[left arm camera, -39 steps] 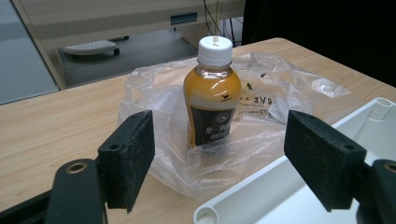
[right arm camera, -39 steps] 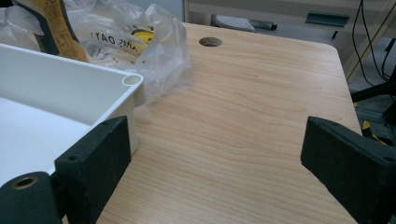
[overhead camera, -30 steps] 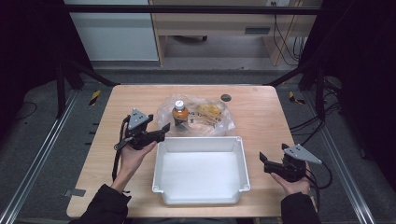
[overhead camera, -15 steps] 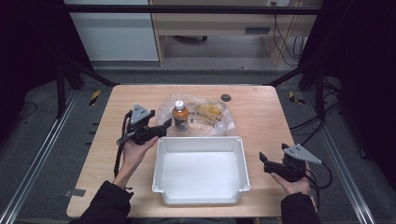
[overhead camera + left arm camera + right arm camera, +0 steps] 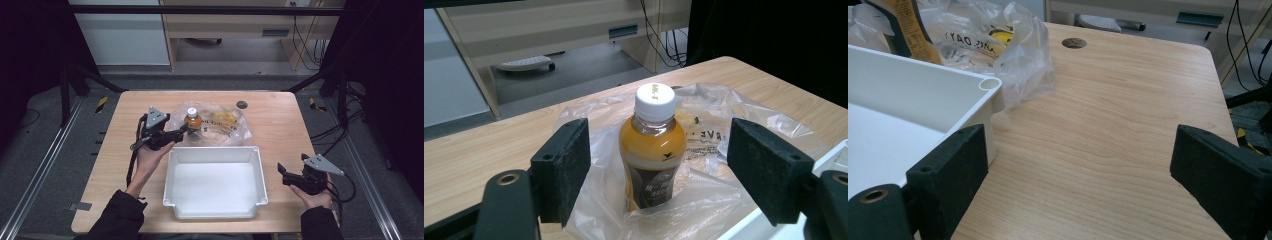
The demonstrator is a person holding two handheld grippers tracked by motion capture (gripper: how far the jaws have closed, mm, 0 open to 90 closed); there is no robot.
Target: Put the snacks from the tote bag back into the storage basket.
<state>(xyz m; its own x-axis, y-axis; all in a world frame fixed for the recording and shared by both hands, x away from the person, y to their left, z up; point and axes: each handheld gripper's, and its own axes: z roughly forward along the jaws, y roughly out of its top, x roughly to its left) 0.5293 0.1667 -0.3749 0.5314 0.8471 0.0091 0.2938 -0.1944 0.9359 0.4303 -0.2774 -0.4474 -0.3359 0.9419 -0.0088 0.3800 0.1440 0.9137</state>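
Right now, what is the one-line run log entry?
left tool: open, jaws flanking bottle | bottle: upright in plastic bag | right tool: open, beside tray | tray: empty

Left tongs wide open, held level; right tongs wide open, low, pointing left

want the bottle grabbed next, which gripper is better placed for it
Left. The left gripper is open with the bottle upright between its jaws; the right gripper sits open beside the tray.
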